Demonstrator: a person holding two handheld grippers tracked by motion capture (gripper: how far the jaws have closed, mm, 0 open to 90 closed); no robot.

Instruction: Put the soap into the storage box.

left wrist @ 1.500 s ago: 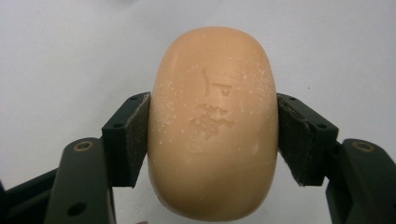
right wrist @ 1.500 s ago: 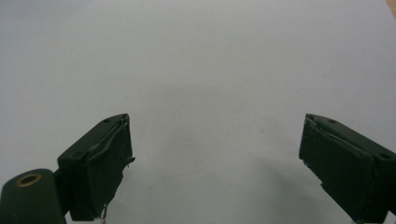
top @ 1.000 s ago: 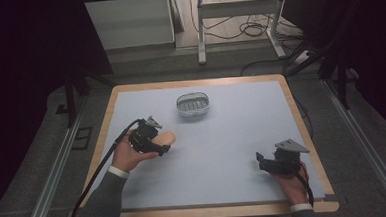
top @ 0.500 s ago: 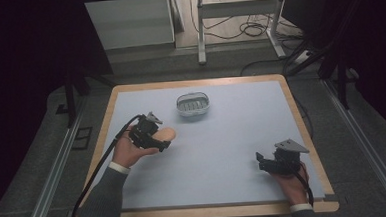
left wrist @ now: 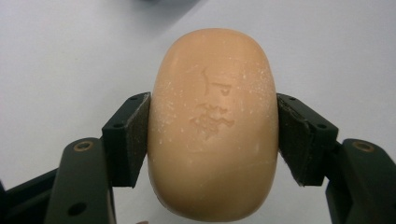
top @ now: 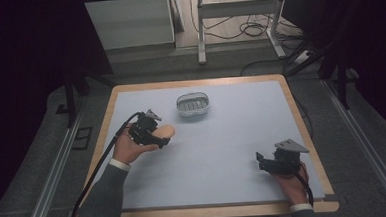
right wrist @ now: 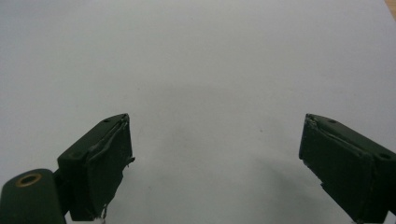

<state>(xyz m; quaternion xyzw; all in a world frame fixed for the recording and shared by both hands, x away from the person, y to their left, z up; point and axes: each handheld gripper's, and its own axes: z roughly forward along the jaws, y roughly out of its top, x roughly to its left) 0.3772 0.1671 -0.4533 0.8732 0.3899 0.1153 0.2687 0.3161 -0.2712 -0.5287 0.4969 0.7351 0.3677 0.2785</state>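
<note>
While clamped on soap bar (left wrist: 212,126), left gripper (top: 155,137) near dish (top: 193,104); right gripper (right wrist: 215,163) spread wide, holding nothing.

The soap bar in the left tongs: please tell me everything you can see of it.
The soap bar is an oval, rounded, peach-orange block with a matte, waxy surface, pale specks and a faint worn stamp on its upper face. It looks whole and dry. The left tongs clamp it across its width, one black pad on each long side, and its rounded end points away from the hand. It sits near the table's left side, short of the clear soap dish.
</note>
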